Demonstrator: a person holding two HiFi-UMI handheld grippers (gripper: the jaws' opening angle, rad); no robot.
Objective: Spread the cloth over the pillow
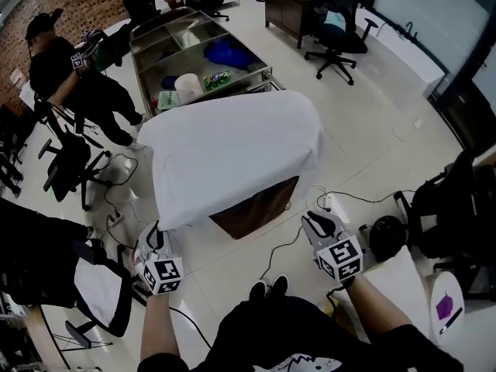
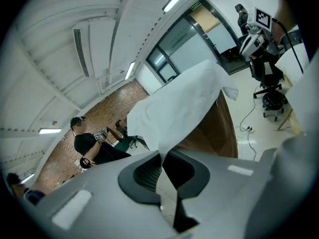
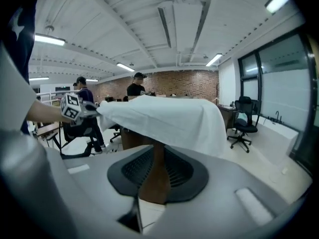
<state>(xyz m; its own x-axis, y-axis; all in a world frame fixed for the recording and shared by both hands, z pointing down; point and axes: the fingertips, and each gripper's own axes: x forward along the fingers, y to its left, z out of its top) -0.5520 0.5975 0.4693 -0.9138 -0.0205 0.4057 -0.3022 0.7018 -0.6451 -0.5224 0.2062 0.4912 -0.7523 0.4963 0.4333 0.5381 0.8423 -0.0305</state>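
Note:
A white cloth (image 1: 232, 153) lies draped over a raised bulk on a brown stand (image 1: 260, 208); the pillow beneath it is hidden. The cloth's near left corner runs down into my left gripper (image 1: 153, 232), which is shut on it; in the left gripper view the cloth (image 2: 184, 103) narrows to a strip pinched at the jaws (image 2: 162, 173). My right gripper (image 1: 318, 225) hangs by the stand's near right corner, a little apart from the cloth. Its jaws (image 3: 154, 178) stand slightly open with only the brown stand showing through the gap below the cloth (image 3: 164, 116).
A metal cart (image 1: 147, 49) with compartments of small items stands behind the stand. A seated person (image 1: 62, 76) and office chairs (image 1: 70, 165) are at the left, another chair (image 1: 337, 33) at the back right. Cables (image 1: 283, 246) trail across the floor near my feet.

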